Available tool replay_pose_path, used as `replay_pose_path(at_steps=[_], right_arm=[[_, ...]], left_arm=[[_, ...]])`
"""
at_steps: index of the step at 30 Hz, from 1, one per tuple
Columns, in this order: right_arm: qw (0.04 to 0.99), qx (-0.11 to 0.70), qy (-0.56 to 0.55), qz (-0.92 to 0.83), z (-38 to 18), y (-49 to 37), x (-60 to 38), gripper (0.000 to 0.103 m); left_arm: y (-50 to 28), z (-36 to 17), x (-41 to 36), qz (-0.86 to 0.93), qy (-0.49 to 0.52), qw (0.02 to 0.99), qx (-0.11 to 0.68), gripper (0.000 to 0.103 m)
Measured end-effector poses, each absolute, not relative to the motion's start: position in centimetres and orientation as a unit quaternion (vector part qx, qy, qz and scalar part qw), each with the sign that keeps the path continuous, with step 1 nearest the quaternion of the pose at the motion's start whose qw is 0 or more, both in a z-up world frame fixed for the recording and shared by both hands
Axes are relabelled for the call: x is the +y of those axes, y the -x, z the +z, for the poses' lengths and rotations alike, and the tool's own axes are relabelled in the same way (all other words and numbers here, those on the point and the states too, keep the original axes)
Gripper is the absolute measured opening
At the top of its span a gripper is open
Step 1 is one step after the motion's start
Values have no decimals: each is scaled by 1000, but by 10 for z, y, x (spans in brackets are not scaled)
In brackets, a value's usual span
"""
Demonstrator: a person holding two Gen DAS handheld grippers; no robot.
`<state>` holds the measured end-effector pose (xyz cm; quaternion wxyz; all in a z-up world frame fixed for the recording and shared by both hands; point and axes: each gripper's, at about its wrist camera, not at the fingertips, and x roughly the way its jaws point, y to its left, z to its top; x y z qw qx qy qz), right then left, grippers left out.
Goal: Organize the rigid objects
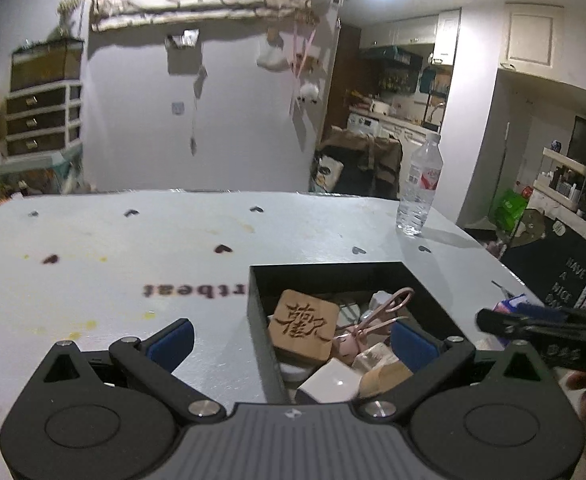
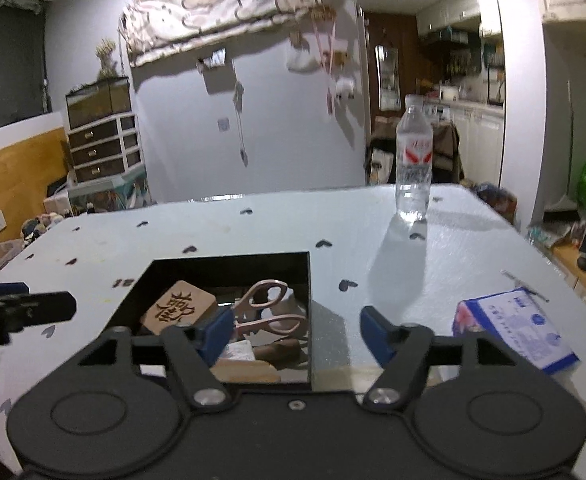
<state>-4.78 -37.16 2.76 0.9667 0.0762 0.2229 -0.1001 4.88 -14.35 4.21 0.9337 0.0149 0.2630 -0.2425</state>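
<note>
Both sets of jaws stand wide and hold nothing: the left gripper (image 1: 291, 340) hangs over the near edge of the black box (image 1: 255, 320), one blue pad above the worktop (image 1: 113, 272) and the other above the box's contents, and the right gripper (image 2: 293, 332) likewise straddles the box's right wall. The sorting looks well along — the box already holds a wooden tile (image 1: 304, 324) carved with a character, leaning on the pile, rose-gold scissors (image 2: 267, 310) lying across the top, a white block (image 1: 333, 380) and a few pale and wooden bits that are hard to tell apart. Left outside, as far as both views show, are 2 things: a blue-and-white carton (image 2: 515, 334) lying flat on the worktop just right of the right gripper, and a clear water bottle (image 2: 413, 160) standing upright near the far edge, well apart from the box. The carton is probably the next to go in; whether the bottle belongs to the job is unclear. The box is crowded and loosely heaped, so a flat carton would likely have to rest on top.
</note>
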Motion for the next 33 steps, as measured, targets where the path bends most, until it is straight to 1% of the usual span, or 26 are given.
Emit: replay_pose_path(at_steps=[3, 5, 8, 13, 23, 33], right_arm=[[968, 214, -75, -103, 27, 65, -364, 82], [970, 207, -70, -107, 26, 77, -358, 90], [972, 196, -62, -111, 24, 94, -350, 97], [974, 185, -55, -119, 19, 117, -340, 102], [977, 163, -49, -130, 16, 150, -328, 103], [979, 155, -43, -128, 19, 160, -325, 103]], left_arm=[[-27, 37, -137, -228, -28, 945, 234, 103], [-14, 34, -132, -224, -29, 949, 221, 103], [3, 29, -124, -222, -26, 951, 212, 103], [28, 23, -113, -218, -23, 955, 200, 103], [61, 18, -102, -216, -28, 959, 181, 103], [73, 21, -100, -213, -27, 962, 170, 103]])
